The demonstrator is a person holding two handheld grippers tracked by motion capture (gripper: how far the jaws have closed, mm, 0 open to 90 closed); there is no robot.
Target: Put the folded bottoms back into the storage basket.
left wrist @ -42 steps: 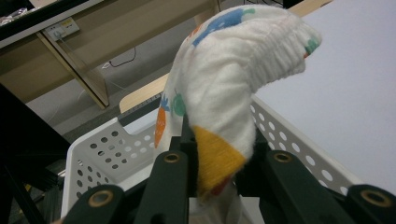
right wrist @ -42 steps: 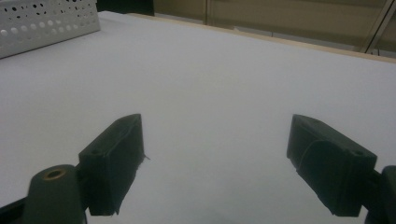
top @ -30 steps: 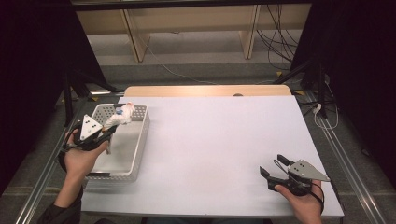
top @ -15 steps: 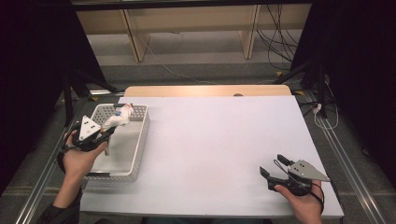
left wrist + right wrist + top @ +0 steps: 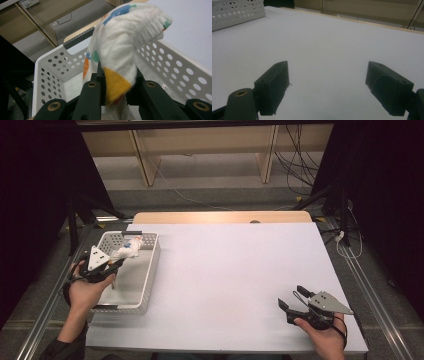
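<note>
Your left gripper holds a white sock. Its jaws are clamped on the sock's orange toe end, and the cloth is bunched between the two pads. From that grip the sock rises ahead of the jaws and folds over at the top, showing a ribbed cuff and small printed figures, a carrot among them. In the high view the sock hangs just beyond the jaw tips, above the inside of the white perforated basket. Seen from the left gripper view, the basket lies below and around the jaws, its holed walls to either side of them and its far wall behind the sock.

Your right gripper sits low over the white table, well apart from the basket. Its jaws stand wide, with nothing between them; in the right gripper view only bare table surface lies ahead of the pads, and a corner of the basket shows far off beyond the one on that view's left.
</note>
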